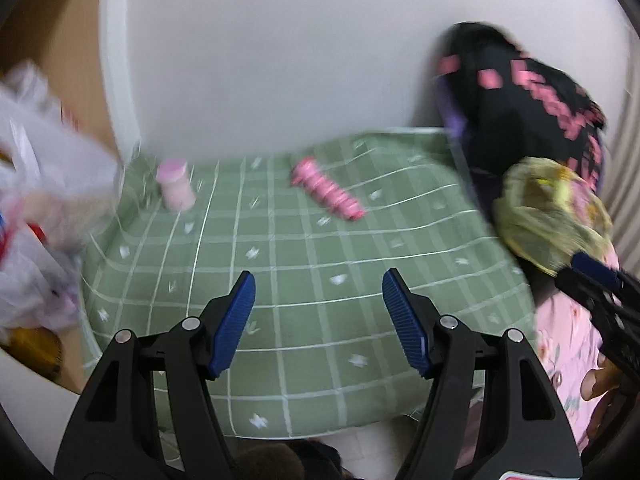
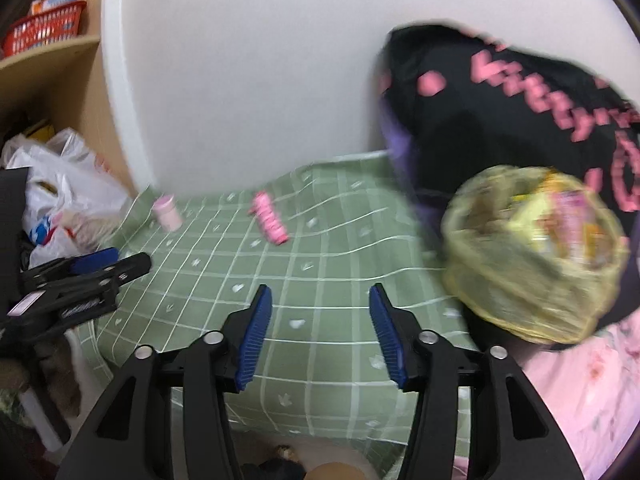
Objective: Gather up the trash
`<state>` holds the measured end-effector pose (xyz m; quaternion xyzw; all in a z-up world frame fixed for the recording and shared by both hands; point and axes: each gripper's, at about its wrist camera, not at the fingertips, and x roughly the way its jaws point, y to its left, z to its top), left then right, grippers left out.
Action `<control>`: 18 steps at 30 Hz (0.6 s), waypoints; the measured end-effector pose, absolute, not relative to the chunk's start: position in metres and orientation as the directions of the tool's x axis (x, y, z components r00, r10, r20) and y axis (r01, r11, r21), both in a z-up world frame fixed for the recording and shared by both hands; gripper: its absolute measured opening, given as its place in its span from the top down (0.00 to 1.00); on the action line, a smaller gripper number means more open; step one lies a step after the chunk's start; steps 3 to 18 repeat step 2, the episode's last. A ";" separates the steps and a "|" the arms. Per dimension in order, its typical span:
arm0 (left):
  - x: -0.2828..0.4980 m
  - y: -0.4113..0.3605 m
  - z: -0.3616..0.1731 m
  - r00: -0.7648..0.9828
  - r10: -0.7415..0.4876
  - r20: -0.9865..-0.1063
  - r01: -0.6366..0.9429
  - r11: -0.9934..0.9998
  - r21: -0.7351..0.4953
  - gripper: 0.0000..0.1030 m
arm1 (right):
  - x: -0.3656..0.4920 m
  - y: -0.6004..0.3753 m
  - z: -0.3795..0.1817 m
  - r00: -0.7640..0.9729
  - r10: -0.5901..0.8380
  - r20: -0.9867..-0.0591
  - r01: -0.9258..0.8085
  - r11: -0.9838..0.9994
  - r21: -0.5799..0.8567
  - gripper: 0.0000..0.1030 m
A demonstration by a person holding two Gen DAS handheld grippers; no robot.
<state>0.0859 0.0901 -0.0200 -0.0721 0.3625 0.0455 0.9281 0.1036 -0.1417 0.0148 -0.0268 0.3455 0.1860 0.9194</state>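
Both tongs spread wide and empty above a green checked cloth (image 1: 320, 240) draped over a table against a white wall: left tongs (image 1: 318, 320) with blue pads apart, nothing between; right tongs (image 2: 320, 334) likewise gaping, nothing pinched. Two bits of trash on the cloth toward the far edge: a small pale pink bottle (image 1: 176, 186) upright near the back left corner, and a pink ribbed wrapper (image 1: 328, 194) lying flat farther right, well apart from the bottle. At the right side of the cloth, a yellowish translucent bag (image 2: 528, 256) stuffed with colourful rubbish, resting against a black garment with pink lettering (image 2: 500, 104). Below that, pink flowered fabric (image 2: 580, 392). To the left of the table, white plastic bags (image 2: 60, 196) heaped beside a wooden shelf (image 2: 52, 56) bearing a red basket (image 2: 44, 28). Much of the scene smeared by motion blur, fine detail unreadable.
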 end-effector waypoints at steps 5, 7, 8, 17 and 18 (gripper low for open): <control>0.109 0.124 -0.044 0.688 0.068 -0.722 -0.239 0.961 -0.137 0.36 | 0.131 -0.124 -0.007 0.625 0.374 -0.686 -0.420 0.901 0.108 0.49; 0.109 0.124 -0.044 0.688 0.068 -0.722 -0.239 0.961 -0.137 0.36 | 0.131 -0.124 -0.007 0.625 0.374 -0.686 -0.420 0.901 0.108 0.49; 0.109 0.124 -0.044 0.688 0.068 -0.722 -0.239 0.961 -0.137 0.36 | 0.131 -0.124 -0.007 0.625 0.374 -0.686 -0.420 0.901 0.108 0.49; 0.109 0.124 -0.044 0.688 0.068 -0.722 -0.239 0.961 -0.137 0.36 | 0.131 -0.124 -0.007 0.625 0.374 -0.686 -0.420 0.901 0.108 0.49; 0.109 0.124 -0.044 0.688 0.068 -0.722 -0.239 0.961 -0.137 0.36 | 0.131 -0.124 -0.007 0.625 0.374 -0.686 -0.420 0.901 0.108 0.49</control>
